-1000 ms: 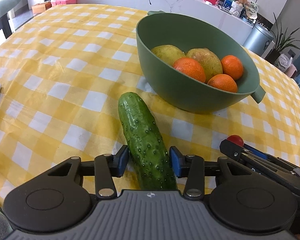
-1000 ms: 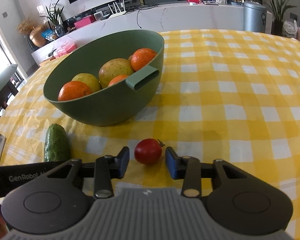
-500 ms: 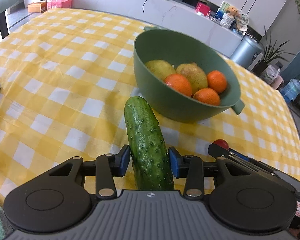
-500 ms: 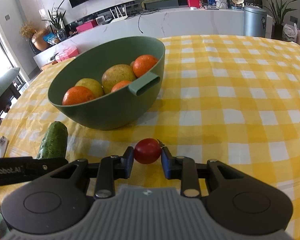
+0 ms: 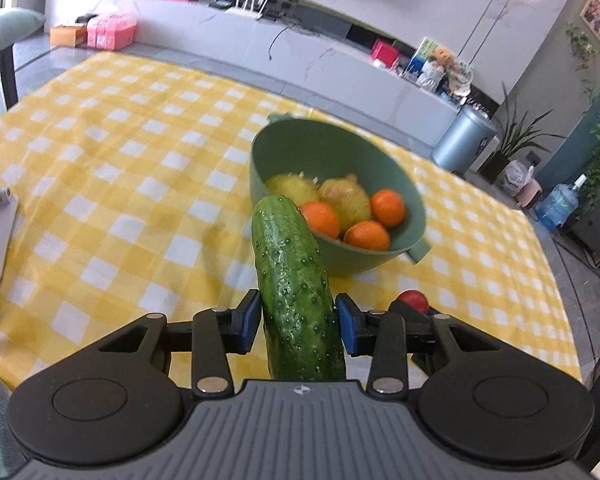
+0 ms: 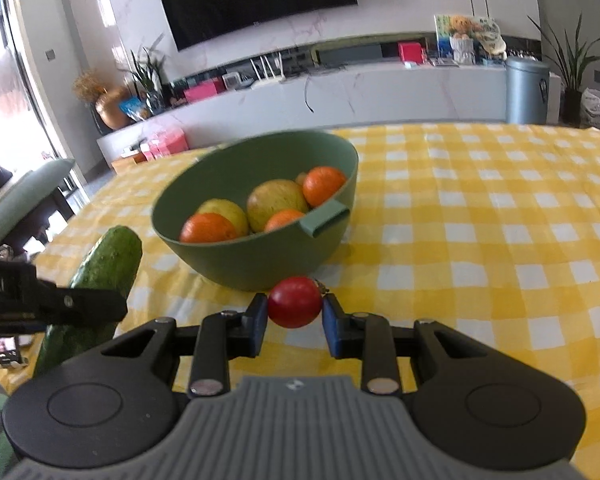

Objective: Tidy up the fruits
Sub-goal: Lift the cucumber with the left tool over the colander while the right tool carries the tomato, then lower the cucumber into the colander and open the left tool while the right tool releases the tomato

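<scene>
1. The left gripper (image 5: 297,322) is clamped on the cucumber (image 5: 292,280), which it holds off the worktop (image 5: 112,184) with the long free end tilted up toward the green bowl (image 5: 396,258). The grip sits near the cucumber's near end, so the heavy overhang could pivot or slide between the pads.
2. The right gripper (image 6: 294,316) is closed on the small red tomato (image 6: 295,301), held just in front of the bowl. It is round and smooth; it could squirt out, or bruise if squeezed harder.
3. The bowl already holds oranges (image 6: 324,186) and yellow-green fruit (image 6: 277,202). A cucumber dropped in lengthwise may not settle and could knock fruit over the rim.
4. Both grippers head for the same bowl side by side; they could collide or nudge the bowl across the checked cloth.
5. A dropped tomato could roll toward the worktop's near edge.
</scene>
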Available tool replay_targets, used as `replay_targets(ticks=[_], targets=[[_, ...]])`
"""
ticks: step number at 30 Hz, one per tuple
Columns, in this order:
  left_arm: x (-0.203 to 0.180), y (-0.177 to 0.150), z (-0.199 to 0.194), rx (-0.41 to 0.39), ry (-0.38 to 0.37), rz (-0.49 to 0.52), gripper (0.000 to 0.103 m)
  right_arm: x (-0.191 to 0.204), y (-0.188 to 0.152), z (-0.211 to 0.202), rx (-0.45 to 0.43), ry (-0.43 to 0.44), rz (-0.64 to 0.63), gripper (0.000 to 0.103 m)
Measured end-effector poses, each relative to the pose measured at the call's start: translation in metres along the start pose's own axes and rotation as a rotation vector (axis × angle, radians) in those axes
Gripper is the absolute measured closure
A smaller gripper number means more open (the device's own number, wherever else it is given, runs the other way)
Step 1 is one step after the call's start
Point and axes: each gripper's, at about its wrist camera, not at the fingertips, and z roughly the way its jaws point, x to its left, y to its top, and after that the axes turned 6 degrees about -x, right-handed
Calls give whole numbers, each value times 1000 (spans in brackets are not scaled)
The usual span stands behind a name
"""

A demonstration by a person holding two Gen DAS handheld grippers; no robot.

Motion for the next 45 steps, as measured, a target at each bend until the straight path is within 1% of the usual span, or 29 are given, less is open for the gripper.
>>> replay_targets(ticks=[4,9,15,17,20,23,30,36,41,43,45], targets=[[-5,10,-4,-22,-23,18,58,4,2,-12,-58,38,-15,77],[-13,26,0,-43,-53,65,58,9,8,-16,-114,72,-46,77],[-21,48,21,-45,-74,129,59,6,29,-4,-168,89,-27,77],[-23,57,31,-36,-77,136,59,4,35,3,-175,88,-25,77],[-26,70,47,-25,-74,176,59,1,44,13,-174,86,-8,77],[-30,81,61,-6,-69,244,59,-3,54,23,-175,82,2,77],[-40,94,92,73,-80,378,60,-4,71,49,-170,78,-8,77],[-45,96,118,129,-90,492,60,-8,74,64,-150,63,-10,77],[-53,98,136,177,-116,625,60,-9,73,64,-148,57,-14,77],[-56,100,145,212,-110,660,60,-10,72,66,-143,59,-12,77],[-56,101,154,232,-86,689,60,-10,70,69,-135,58,-12,77]])
